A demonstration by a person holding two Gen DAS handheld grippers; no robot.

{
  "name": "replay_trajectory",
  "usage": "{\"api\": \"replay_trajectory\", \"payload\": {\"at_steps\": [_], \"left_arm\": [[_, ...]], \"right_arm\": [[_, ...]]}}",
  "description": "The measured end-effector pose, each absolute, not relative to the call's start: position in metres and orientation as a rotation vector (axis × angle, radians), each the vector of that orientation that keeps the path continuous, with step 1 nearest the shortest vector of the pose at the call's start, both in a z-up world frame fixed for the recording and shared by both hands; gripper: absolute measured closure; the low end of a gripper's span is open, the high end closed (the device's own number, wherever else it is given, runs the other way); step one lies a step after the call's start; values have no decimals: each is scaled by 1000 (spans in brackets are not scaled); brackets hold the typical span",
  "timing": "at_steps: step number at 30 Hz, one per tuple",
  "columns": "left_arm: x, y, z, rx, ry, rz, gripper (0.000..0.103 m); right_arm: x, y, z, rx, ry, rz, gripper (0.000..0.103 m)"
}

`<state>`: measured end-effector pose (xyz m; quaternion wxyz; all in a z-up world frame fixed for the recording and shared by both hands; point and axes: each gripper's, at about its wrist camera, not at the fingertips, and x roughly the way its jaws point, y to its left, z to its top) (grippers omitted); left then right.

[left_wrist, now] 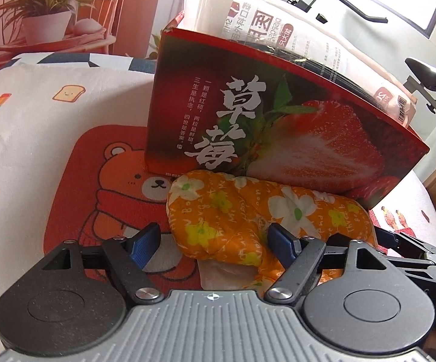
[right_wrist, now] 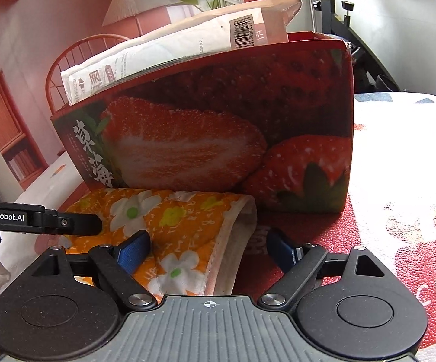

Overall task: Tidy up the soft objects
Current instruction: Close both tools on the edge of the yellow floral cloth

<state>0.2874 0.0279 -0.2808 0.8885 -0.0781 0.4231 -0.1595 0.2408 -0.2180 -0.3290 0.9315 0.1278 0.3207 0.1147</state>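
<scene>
**Orange oven mitt between both grippers, at the foot of the strawberry box**

We saw a white bedspread (left_wrist: 30,138) printed with small cartoon toast and ice lollies spread under everything, and on it a red bear mat (left_wrist: 103,199). On the mat stood the strawberry box (left_wrist: 278,126), a tall red carton with white Chinese lettering and a cut strawberry across its face. Two packs rose out of its open top: a white tissue pack (left_wrist: 206,3) at the back and a printed plastic pack (left_wrist: 308,51) with a barcode leaning along the rim.

The orange floral oven mitt (left_wrist: 248,211) lay flat on the mat, touching the bottom edge of the box front. From the right wrist view its pale lined opening (right_wrist: 236,241) faced our right gripper.

We held the left gripper (left_wrist: 215,238) low over the mitt with its jaws spread wide; the blue pads (left_wrist: 145,241) stood on either side of the mitt's rounded end without pressing on it. We held the right gripper (right_wrist: 209,250) just as wide, one blue pad over the flowered fabric and the other beside the cuff, over the mat. A black finger of the left gripper reached in from the left edge of the right wrist view, its tip over the mitt.
</scene>
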Motion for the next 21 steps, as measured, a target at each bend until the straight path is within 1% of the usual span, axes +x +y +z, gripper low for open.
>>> {"api": "replay_trajectory", "payload": {"at_steps": [1,3,6,10,12,13,15,16,18,19,21], "left_arm": [[287,28,-282,-165,878,-333,24],[286,28,-282,-163,869,-345,31],[280,24,-280,-139,851,-352,38],[269,14,-275,-86,813,-339,46],[262,9,-273,-59,792,-331,51],[259,7,-272,-49,780,-326,52],[253,3,-269,-39,759,-320,58],[250,2,-268,-34,750,-317,58],[245,0,-264,-21,727,-313,61],[242,-1,-261,-16,718,-313,62],[237,-2,-257,-15,704,-308,63]], "right_arm": [[240,-219,-329,264,656,239,20],[240,-219,-329,263,658,248,22],[240,-219,-328,262,660,266,25],[241,-221,-329,286,659,280,30],[240,-222,-329,295,658,284,40],[240,-223,-329,299,658,287,43],[238,-223,-329,303,658,305,58],[237,-222,-329,298,651,307,60],[232,-220,-327,277,628,306,70],[230,-219,-326,268,617,303,73],[226,-217,-324,248,595,304,82]]}}
